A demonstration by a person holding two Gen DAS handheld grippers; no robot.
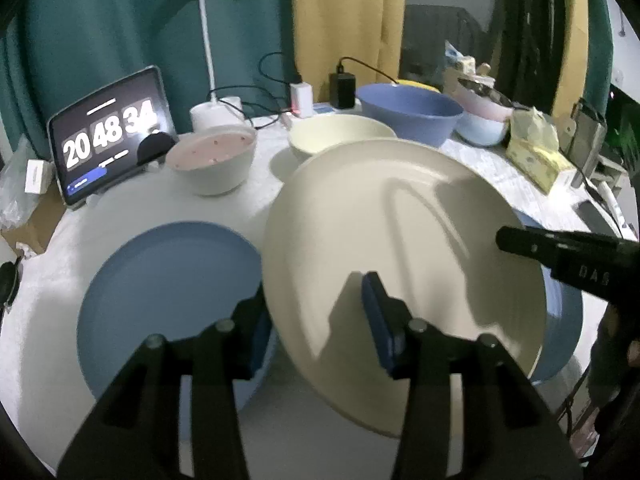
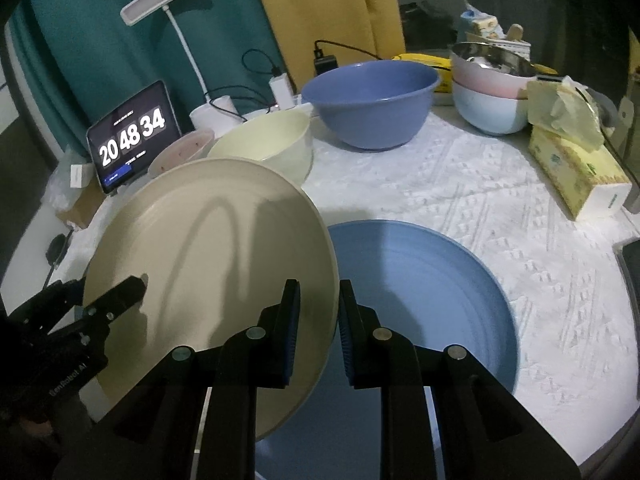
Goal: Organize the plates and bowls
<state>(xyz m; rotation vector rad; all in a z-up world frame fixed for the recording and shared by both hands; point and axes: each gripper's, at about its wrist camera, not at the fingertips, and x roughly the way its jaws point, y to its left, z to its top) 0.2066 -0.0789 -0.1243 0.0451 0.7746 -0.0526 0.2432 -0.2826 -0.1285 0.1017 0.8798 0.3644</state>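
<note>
A cream plate (image 1: 400,248) (image 2: 208,264) is lifted and tilted between my two grippers. My left gripper (image 1: 316,320) straddles its left rim with jaws wide apart, one finger under and one over. My right gripper (image 2: 318,320) pinches its right rim between narrow jaws; its tip shows in the left wrist view (image 1: 520,240). One blue plate (image 1: 168,300) lies on the table to the left. Another blue plate (image 2: 424,300) lies under the cream plate's right side. A cream bowl (image 2: 276,144), a pink-lined bowl (image 1: 212,160) and a big blue bowl (image 2: 372,100) stand behind.
A tablet clock (image 1: 108,136) and a white lamp (image 1: 208,60) stand at the back left with chargers and cables (image 1: 304,96). Stacked pink and pale-blue bowls (image 2: 492,96) and a yellow tissue box (image 2: 576,168) sit at the back right. The white tablecloth (image 2: 480,184) covers the round table.
</note>
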